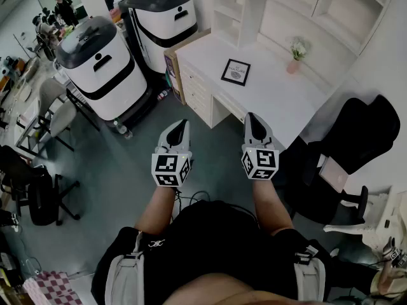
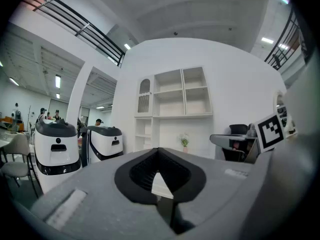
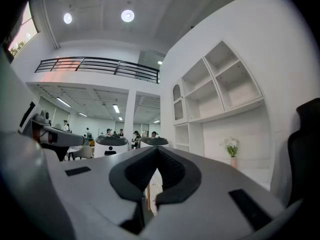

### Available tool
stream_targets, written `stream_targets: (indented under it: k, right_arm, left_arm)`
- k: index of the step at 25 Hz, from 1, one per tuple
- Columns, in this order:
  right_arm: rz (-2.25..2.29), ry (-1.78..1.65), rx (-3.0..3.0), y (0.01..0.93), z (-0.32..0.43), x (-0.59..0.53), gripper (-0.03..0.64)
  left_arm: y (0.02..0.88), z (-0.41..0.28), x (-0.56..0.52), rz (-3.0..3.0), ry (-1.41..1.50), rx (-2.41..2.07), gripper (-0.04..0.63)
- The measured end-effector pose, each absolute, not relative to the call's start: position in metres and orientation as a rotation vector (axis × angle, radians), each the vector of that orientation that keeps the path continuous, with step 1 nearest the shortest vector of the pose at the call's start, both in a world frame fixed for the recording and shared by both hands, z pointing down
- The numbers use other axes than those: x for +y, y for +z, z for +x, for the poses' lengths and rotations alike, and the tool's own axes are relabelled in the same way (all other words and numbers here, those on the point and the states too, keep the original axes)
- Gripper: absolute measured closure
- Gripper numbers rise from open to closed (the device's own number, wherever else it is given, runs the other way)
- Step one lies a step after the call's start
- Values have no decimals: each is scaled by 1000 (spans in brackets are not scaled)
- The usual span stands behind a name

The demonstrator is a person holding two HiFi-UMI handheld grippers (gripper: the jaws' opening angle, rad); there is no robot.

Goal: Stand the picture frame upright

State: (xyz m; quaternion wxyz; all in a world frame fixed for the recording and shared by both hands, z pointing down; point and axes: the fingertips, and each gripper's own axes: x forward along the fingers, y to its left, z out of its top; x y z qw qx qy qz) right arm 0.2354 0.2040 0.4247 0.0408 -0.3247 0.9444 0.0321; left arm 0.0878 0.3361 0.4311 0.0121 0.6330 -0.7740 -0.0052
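Note:
A black picture frame (image 1: 236, 72) with a white print lies flat on the white desk (image 1: 273, 100) ahead of me in the head view. My left gripper (image 1: 182, 125) hangs over the grey floor, well short of the desk, its jaws closed with nothing between them. My right gripper (image 1: 252, 121) is level with it near the desk's front edge, also shut and empty. In the left gripper view the left gripper (image 2: 159, 168) points at the shelves and the desk. The right gripper (image 3: 156, 168) faces the same way in its own view. The frame is hidden in both gripper views.
A small pink pot with a white plant (image 1: 296, 54) stands at the desk's back. White wall shelves (image 1: 299, 5) rise behind it. A black office chair (image 1: 356, 146) stands right of the desk. Two large white-and-black machines (image 1: 102, 65) stand to the left, with drawers (image 1: 197, 91) between.

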Motion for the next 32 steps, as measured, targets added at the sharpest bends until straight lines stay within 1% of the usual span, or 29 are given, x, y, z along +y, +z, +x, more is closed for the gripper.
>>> stream_targets:
  k: [6,21,26,32]
  right_arm:
    - [-1016,88,2885,426,229,197,614]
    - [-1058,76,2894,436,179,200,614]
    - [-1068,77,2902,441,164,187,614]
    - [-1083,63,2900,448,136,145,614]
  left_arm:
    - [430,80,328,1980,-4,-2418,580]
    - [439,24,338,1964,-15,-2416,580]
    - [446,8,331,1947,-3,-2414,580]
    - [454,-33,302,1881,3,-2435,580]
